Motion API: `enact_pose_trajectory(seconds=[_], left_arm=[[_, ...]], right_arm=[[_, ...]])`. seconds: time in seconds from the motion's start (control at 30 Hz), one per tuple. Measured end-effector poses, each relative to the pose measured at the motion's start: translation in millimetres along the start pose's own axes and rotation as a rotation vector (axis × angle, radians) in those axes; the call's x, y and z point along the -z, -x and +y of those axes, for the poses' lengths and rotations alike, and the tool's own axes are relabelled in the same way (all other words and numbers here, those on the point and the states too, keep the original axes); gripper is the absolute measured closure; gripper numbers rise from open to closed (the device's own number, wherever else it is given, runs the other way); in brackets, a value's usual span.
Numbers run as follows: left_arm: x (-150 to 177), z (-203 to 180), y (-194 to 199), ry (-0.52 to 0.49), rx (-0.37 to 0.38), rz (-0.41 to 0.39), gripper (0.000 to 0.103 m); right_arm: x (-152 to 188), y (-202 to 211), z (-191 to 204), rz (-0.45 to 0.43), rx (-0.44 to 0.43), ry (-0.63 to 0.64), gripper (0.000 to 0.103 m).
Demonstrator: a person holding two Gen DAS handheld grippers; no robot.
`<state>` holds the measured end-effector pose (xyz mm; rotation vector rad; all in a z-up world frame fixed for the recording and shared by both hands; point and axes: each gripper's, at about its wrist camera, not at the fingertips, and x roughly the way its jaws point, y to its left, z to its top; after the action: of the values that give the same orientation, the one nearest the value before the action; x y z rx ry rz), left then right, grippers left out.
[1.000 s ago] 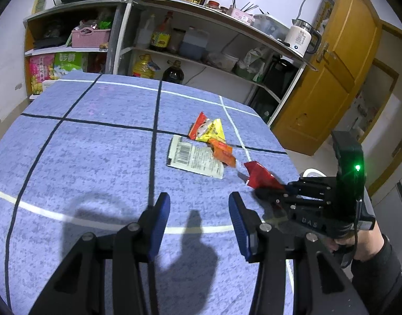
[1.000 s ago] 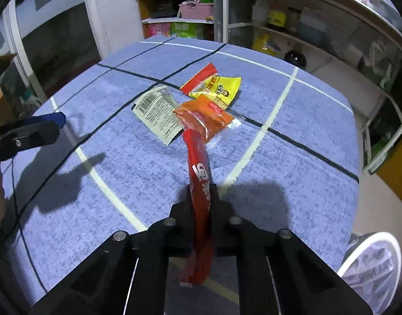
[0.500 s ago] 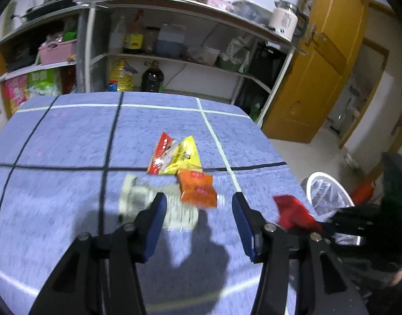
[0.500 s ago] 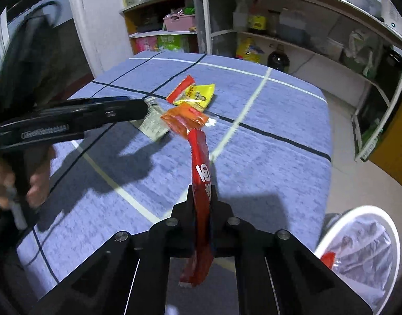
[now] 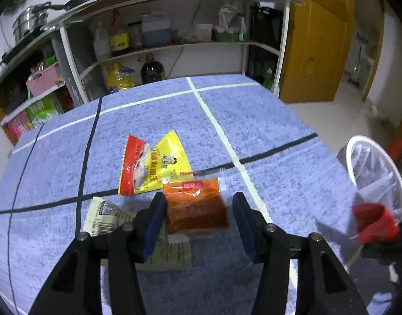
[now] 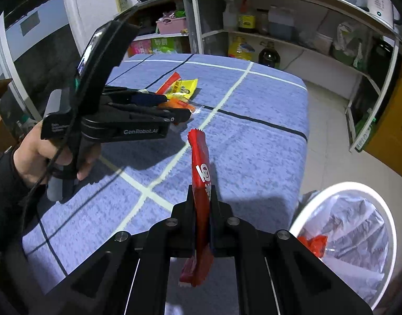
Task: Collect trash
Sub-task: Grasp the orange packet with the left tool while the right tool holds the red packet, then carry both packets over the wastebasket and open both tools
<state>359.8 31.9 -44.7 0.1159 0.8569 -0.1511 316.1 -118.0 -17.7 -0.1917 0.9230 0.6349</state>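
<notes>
My right gripper (image 6: 202, 202) is shut on a long red wrapper (image 6: 199, 162), held upright above the table's right edge, beside the white bin (image 6: 384, 210). The wrapper also shows in the left wrist view (image 5: 374, 223). My left gripper (image 5: 198, 218) is open, its blue pads on either side of an orange sauce packet (image 5: 195, 207) lying on the blue cloth. A red and yellow snack packet (image 5: 153, 165) lies just beyond it, and a pale barcode wrapper (image 5: 111, 218) lies partly under the left finger.
The bin (image 5: 379, 170) is lined with a clear bag and holds an orange-red wrapper (image 6: 315, 244). Shelves with bottles and tubs (image 5: 148, 39) stand behind the table. A yellow door (image 5: 319, 39) is at the right.
My left gripper has moved forward to straddle the orange packet. My right gripper has carried the red wrapper right, close to the bin.
</notes>
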Motion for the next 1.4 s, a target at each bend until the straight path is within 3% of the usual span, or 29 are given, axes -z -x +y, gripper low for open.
enact_pose_trajectory(seconds=[0.27,0.33,0.43,0.53,0.77,1.07,1.4], left_arm=[[0,-12,2,-0.061,-0.061,-0.001,0.063],[-1,-11,3,-0.055,-0.061,-0.012,0.070],[-2,-10,8,-0.057,-0.066,-0.037,0.094],[-2,-10,9,-0.056,-0.031,-0.046,0.099],[0,-3,24,-0.025,0.047,-0.081,0.100],[-4,1,71,0.030,0.127,-0.181,0.101],[6,-47,99,0.033,0.266,-0.207,0.100]], right_arm=[[8,9,-10,-0.001,0.026,-0.027,0.096],[9,10,-12,-0.002,0.030,-0.028,0.096],[11,12,-15,-0.005,0.034,-0.031,0.096],[12,15,-18,-0.011,0.037,-0.038,0.096],[15,20,-24,-0.019,0.047,-0.051,0.096],[17,30,-27,-0.045,0.066,-0.059,0.096],[30,60,-42,-0.089,0.128,-0.097,0.096]])
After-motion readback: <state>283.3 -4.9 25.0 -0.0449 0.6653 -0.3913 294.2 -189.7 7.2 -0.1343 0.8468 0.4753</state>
